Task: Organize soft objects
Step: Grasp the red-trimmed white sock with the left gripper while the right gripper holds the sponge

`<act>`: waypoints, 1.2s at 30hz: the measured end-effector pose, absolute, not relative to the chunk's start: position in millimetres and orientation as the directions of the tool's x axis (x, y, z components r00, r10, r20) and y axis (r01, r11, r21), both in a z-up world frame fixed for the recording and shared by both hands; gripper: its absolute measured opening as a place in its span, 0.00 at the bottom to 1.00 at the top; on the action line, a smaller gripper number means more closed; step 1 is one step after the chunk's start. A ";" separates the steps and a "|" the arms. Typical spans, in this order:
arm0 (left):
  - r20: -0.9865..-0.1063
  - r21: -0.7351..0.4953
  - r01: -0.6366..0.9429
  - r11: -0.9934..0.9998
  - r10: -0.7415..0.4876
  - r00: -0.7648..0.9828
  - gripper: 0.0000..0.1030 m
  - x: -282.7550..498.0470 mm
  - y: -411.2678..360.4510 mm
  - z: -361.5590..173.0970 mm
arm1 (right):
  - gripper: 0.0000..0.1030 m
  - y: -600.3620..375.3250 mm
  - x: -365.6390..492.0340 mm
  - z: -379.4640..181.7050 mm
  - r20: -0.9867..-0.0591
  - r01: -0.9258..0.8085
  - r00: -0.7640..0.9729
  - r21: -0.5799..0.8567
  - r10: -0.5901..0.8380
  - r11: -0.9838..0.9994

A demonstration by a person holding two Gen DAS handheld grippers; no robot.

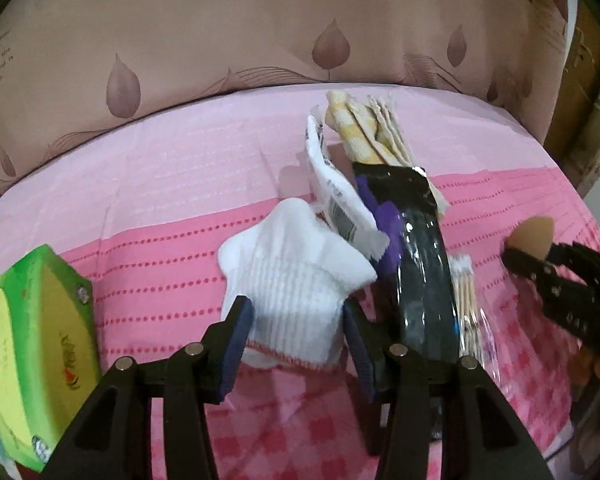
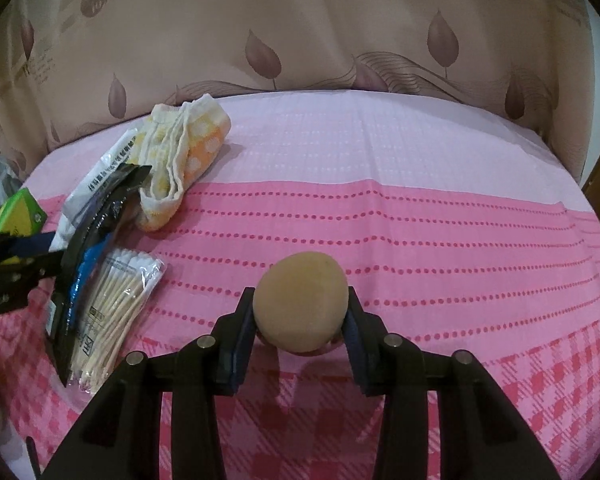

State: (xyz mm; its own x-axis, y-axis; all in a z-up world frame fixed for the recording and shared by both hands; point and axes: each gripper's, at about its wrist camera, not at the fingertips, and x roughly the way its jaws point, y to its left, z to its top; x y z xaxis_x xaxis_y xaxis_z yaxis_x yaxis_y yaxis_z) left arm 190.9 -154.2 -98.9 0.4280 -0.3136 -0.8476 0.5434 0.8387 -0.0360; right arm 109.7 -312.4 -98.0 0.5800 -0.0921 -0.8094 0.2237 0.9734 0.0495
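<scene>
- Left gripper [image 1: 296,330]: jaws wide, white sock [image 1: 296,280] between them, pads beside its cuff; whether they press it, I cannot tell.
- Right gripper [image 2: 300,314] clamps a tan sponge [image 2: 300,300] above the pink cloth [image 2: 420,240].
- Green box [image 1: 40,344], writing unreadable, at left.
- Beside the sock: black packet [image 1: 420,272], cotton swabs [image 2: 116,312], printed white pouch [image 2: 100,176], checked towel [image 2: 184,148].

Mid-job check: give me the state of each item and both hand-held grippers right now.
Left hand-held gripper: open around the sock.
White sock: bunched on the cloth.
Right hand-held gripper: shut on the sponge.
Beige sponge: held.
Cotton swab pack: lying flat, sealed.
Yellow checked towel: folded.
</scene>
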 end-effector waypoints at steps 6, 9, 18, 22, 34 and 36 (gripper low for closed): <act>-0.831 -0.113 0.500 0.858 -0.358 0.426 0.26 198.2 -145.7 -99.4 | 0.38 -304.2 111.1 -106.0 -0.812 0.220 0.571 0.010 -0.121 0.976; -0.831 -0.141 0.484 0.863 -0.369 0.417 0.18 198.0 -137.5 -93.5 | 0.38 -303.6 109.6 -108.9 -0.812 0.219 0.570 0.005 -0.124 0.976; -0.817 -0.117 0.452 0.884 -0.344 0.462 0.17 176.2 -112.7 -66.5 | 0.38 -304.4 108.9 -110.1 -0.811 0.220 0.572 0.008 -0.122 0.976; -0.804 -0.116 0.449 0.886 -0.349 0.481 0.17 164.4 -104.1 -50.8 | 0.38 -304.2 109.2 -110.4 -0.811 0.219 0.571 0.007 -0.123 0.976; -0.781 -0.090 0.384 0.919 -0.304 0.545 0.17 146.0 -51.1 -7.4 | 0.38 -303.6 109.3 -110.5 -0.812 0.220 0.571 0.007 -0.123 0.976; -0.776 -0.076 0.366 0.927 -0.286 0.562 0.17 145.9 -37.5 -1.3 | 0.38 -303.5 109.4 -110.4 -0.812 0.220 0.571 0.007 -0.123 0.976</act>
State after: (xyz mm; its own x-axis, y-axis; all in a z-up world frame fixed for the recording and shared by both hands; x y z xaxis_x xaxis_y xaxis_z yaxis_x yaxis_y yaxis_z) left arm 145.9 -37.5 -1.3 0.5625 -0.2862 -0.7757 0.3665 0.9273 -0.0763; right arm 109.4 -303.5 -110.4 0.5711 -0.1228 -0.8116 0.2197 0.9755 0.0070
